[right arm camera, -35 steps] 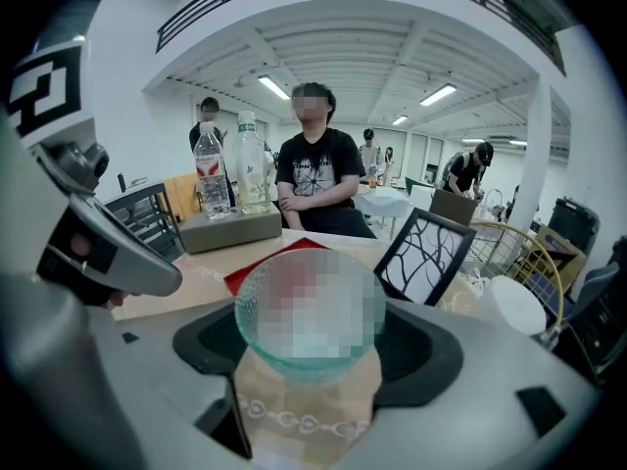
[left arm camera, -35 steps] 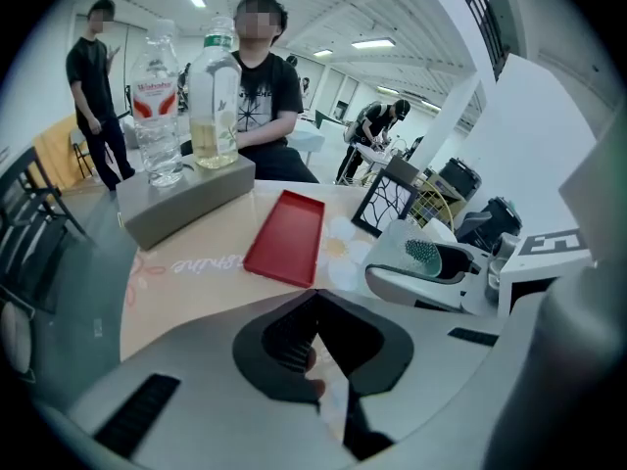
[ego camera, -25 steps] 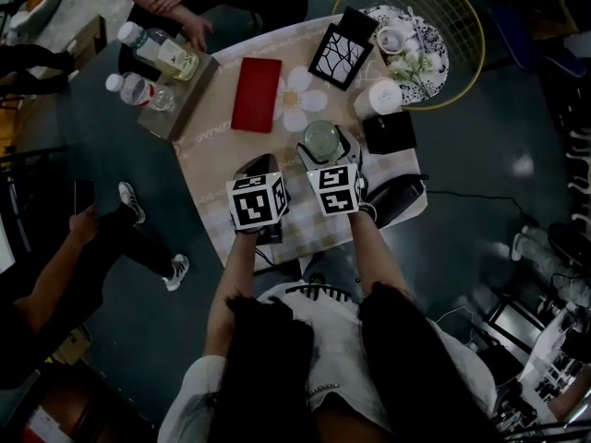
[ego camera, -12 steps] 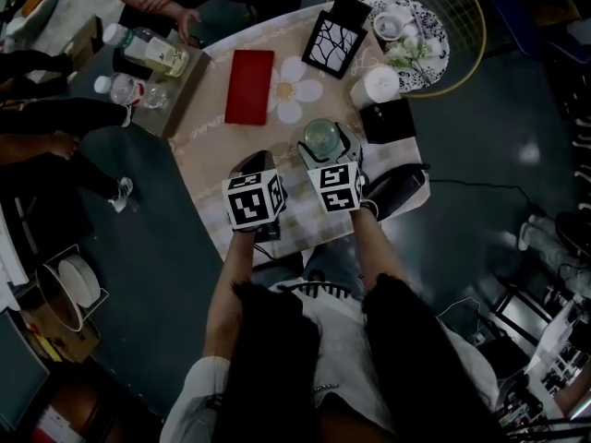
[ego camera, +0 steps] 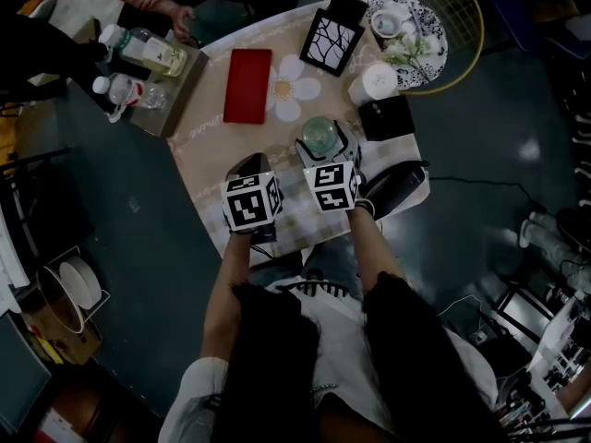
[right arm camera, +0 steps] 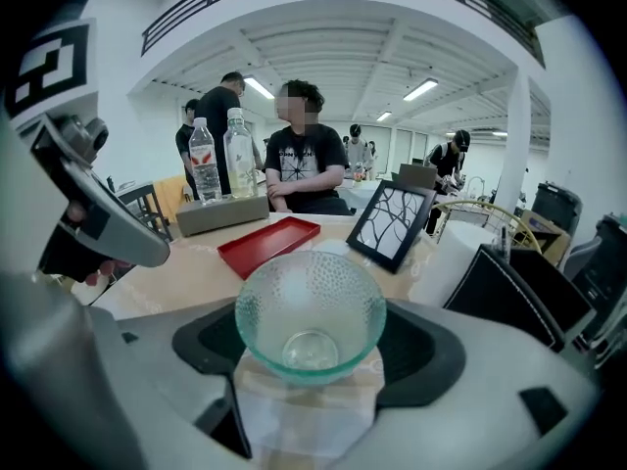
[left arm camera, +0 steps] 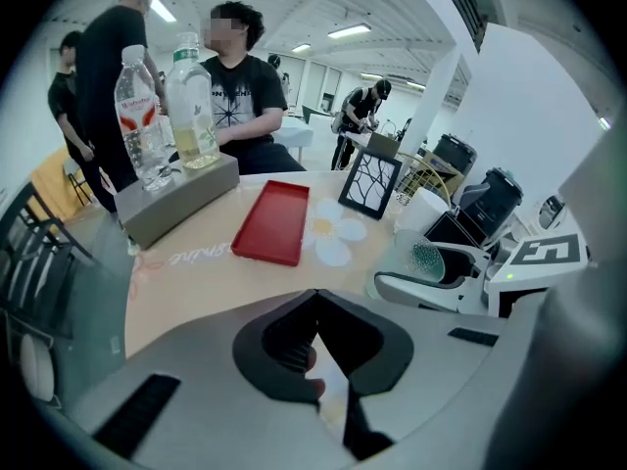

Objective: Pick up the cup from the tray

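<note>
Clasping one glass cup, right hand-held gripper faces one tray.

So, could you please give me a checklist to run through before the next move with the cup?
1. Right gripper jaws closed on the glass cup: ok.
2. Cup upright, nothing visible inside: ok.
3. Cup off the red tray, which lies beyond it and is bare: ok.
4. Cup raised clear of the tablecloth: cannot tell.
5. Left gripper jaws together, holding nothing, off to the cup's side: ok.
6. Picture frame stands apart from the cup: ok.
</note>
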The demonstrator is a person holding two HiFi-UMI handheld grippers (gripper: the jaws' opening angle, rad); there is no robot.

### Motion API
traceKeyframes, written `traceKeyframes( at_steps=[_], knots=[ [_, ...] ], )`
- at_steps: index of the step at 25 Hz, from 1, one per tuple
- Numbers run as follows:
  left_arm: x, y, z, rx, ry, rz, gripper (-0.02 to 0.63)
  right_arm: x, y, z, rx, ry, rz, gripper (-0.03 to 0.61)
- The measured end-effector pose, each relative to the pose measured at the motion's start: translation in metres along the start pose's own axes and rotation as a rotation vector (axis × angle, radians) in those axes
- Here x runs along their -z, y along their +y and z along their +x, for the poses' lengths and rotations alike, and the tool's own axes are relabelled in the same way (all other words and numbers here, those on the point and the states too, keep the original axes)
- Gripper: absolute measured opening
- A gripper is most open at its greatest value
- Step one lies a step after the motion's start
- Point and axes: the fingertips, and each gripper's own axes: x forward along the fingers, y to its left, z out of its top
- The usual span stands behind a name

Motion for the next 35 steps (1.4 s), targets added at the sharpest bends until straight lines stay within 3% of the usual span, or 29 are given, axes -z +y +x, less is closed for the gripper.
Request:
traceKeyframes(
  at_steps=[7, 16, 27, 35],
  knots=[
    [0.002, -0.005, -0.005, 0.017, -0.011, 0.013, 0.006, -0.004, 0.001, -0.01, 0.0, -0.019, -0.009, 0.391],
    [0.007, -0.015, -0.018, 0.024, -0.026, 0.02, 0.006, -0.04, 0.004, -0.052, 0.0, -0.143, 0.034, 0.391],
    [-0.003, -0.028, -0.049, 0.013, -0.112, -0.017, 0.006, -0.061, 0.004, -0.089, -0.039, -0.166, 0.051, 0.385],
    [0.004, -0.045, -0.063, 0.01, -0.149, -0.047, 0.006, -0.066, 0.007, -0.116, -0.054, -0.187, 0.025, 0.176]
  ],
)
